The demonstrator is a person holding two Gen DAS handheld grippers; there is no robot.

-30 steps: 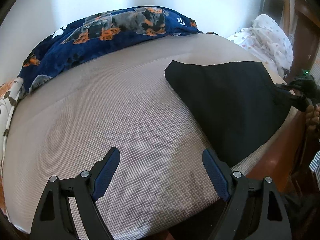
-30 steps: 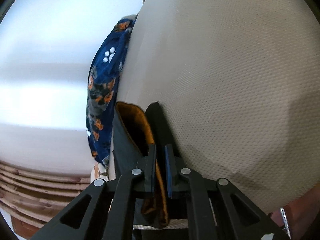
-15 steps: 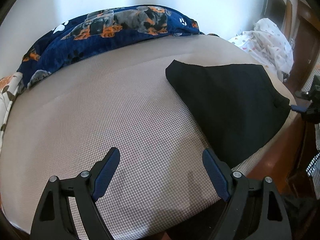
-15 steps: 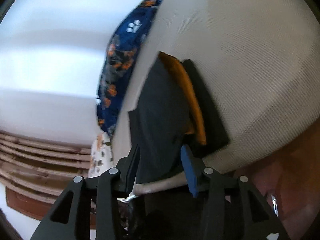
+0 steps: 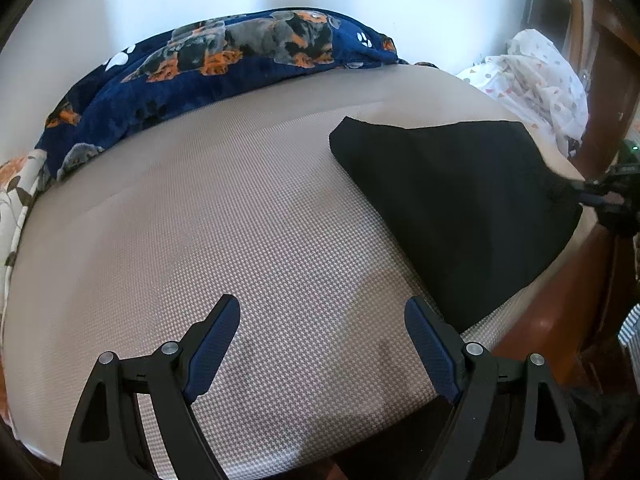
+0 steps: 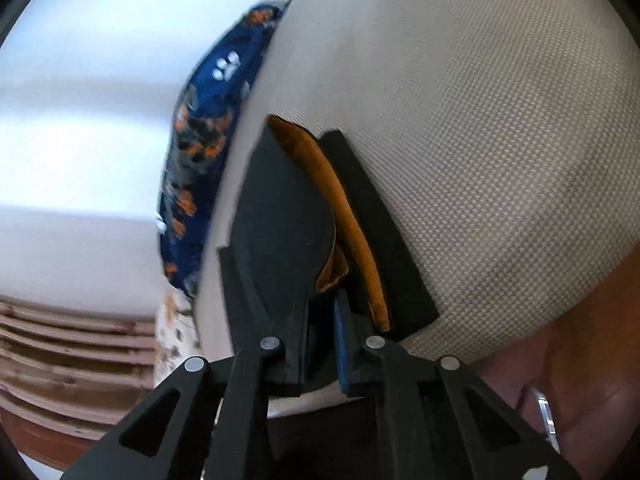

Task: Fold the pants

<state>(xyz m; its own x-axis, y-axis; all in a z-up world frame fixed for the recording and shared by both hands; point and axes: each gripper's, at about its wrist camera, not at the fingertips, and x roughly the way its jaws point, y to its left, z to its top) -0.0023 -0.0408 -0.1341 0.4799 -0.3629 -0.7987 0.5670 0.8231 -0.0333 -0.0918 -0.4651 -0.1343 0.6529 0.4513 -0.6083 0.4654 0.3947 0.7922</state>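
Note:
The black pants (image 5: 460, 208) lie folded on the right side of the beige mattress (image 5: 224, 216). My left gripper (image 5: 322, 336) is open and empty, low over the mattress near its front edge, left of the pants. My right gripper (image 6: 322, 320) is at the pants' near edge, its jaws closed to a narrow gap around the top black layer (image 6: 280, 224). An orange lining (image 6: 340, 216) shows between the layers. The right gripper also shows in the left wrist view (image 5: 600, 196) at the pants' right edge.
A navy blanket with dog print (image 5: 224, 64) lies along the mattress's far side by the white wall. A white dotted sheet (image 5: 536, 76) is bunched at the far right. A brown wooden bed frame (image 5: 560, 312) borders the right edge.
My right gripper opened and pulled back off the pants half a second ago, then moved in again and closed on the top layer at the near edge. The left gripper stayed still.

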